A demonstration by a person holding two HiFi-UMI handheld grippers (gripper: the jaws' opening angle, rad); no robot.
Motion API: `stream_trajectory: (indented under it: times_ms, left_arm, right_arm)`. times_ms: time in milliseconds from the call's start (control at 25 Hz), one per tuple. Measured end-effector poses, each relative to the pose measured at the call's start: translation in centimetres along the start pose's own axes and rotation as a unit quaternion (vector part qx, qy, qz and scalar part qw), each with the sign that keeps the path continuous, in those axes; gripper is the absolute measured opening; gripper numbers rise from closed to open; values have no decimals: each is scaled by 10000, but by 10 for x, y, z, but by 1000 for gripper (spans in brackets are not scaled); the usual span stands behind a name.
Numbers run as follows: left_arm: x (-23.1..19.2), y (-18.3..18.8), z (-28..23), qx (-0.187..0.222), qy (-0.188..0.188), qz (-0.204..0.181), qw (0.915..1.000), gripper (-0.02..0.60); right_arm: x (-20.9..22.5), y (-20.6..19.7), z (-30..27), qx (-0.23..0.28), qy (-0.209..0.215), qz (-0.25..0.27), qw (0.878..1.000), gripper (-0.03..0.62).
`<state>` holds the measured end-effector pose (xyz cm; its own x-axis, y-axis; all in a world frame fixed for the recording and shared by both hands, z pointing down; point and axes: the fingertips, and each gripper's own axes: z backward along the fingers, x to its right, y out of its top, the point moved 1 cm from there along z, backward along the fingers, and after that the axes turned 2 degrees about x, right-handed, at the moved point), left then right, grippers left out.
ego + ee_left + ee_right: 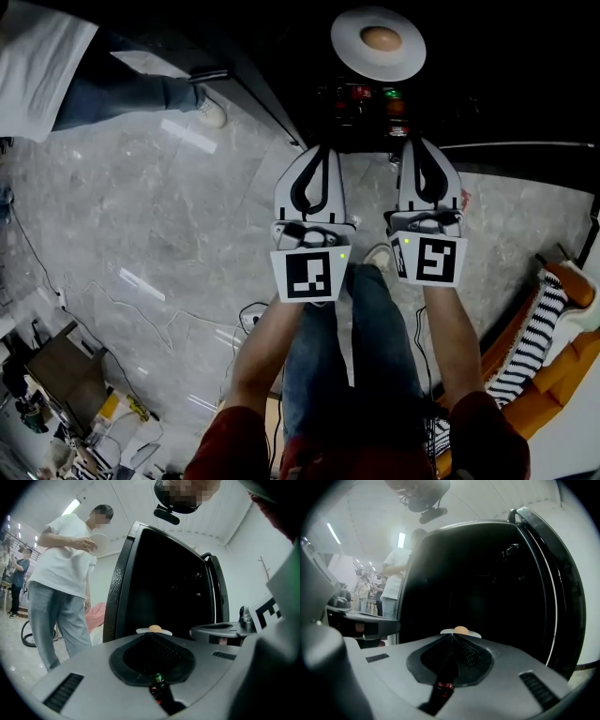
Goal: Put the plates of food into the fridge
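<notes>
Grey marble floor, black fridge standing open. White plate with one round brown food item sitting inside the dark fridge, apart from both grippers. Left gripper and right gripper side by side just short of it, pointing at it, fingers pressed together on nothing. Bystander in white shirt off to the left, white dish in hand.

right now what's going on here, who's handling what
A person holds a gripper in each hand. The left gripper and the right gripper are both shut and empty, pointing at the open fridge. A white plate with a round brown food item sits inside, untouched. A bystander holds another plate.
</notes>
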<state>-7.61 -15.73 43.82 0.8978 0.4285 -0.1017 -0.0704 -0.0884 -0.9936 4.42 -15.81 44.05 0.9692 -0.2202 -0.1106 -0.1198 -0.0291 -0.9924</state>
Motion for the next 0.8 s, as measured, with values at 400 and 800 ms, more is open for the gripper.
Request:
stream_trajectory:
  times_ms: [400,800]
  left_arm:
    - [13,3,4,10,-46,-61,10000,6]
    - [22,23,11,95,-79,-136,9998,6]
  right_arm:
    - [5,0,31,-49,-35,-59,10000,11]
    - [9,21,43,55,-62,-102,9999,11]
